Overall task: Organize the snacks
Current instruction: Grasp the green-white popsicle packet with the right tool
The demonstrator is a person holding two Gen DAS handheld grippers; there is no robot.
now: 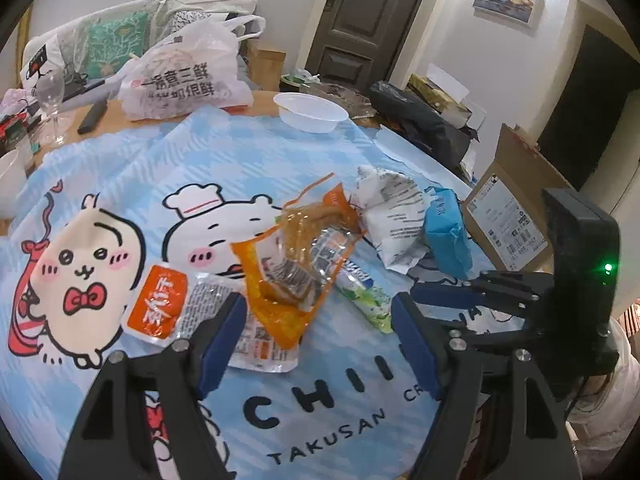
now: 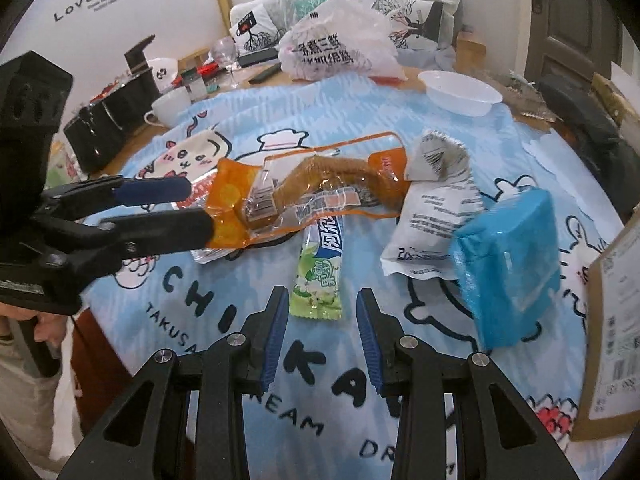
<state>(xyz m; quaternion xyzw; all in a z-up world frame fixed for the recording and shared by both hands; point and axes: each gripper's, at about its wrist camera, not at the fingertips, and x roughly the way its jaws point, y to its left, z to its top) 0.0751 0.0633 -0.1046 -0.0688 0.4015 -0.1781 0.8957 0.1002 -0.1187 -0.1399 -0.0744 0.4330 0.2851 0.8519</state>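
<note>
Nearest in the right wrist view, the right gripper (image 2: 322, 312) is hanging over the desk (image 2: 400, 120) with its blue-padded fingers (image 2: 276, 332) spread and empty; the lower end of the green candy wrapper (image 2: 318, 276) is lying on the cloth just ahead, in line with the gap, untouched.

To its left, the left gripper (image 2: 196, 210) is reaching in sideways. Its fingers are standing apart, the lower tip overlapping the edge of the orange snack pouch (image 2: 308, 192); I cannot tell whether it is touching. In the left wrist view the left gripper (image 1: 320, 312) is showing wide-spread fingers (image 1: 224, 332), with the orange snack pouch (image 1: 288, 264) lying between and ahead of them, not pinched.

The pouch is resting on top of a silver-and-orange packet (image 1: 172, 304) and the upper part of the green wrapper.

Right of the pile, a crumpled white bag (image 2: 432, 216) is lying beside a blue wrapped block (image 2: 512, 264); a cardboard box (image 2: 608, 320) is standing at the desk's right edge.

Farther back, a clear plastic bowl (image 2: 460, 90) and a printed plastic bag (image 2: 340, 50) are sitting near the far rim.
</note>
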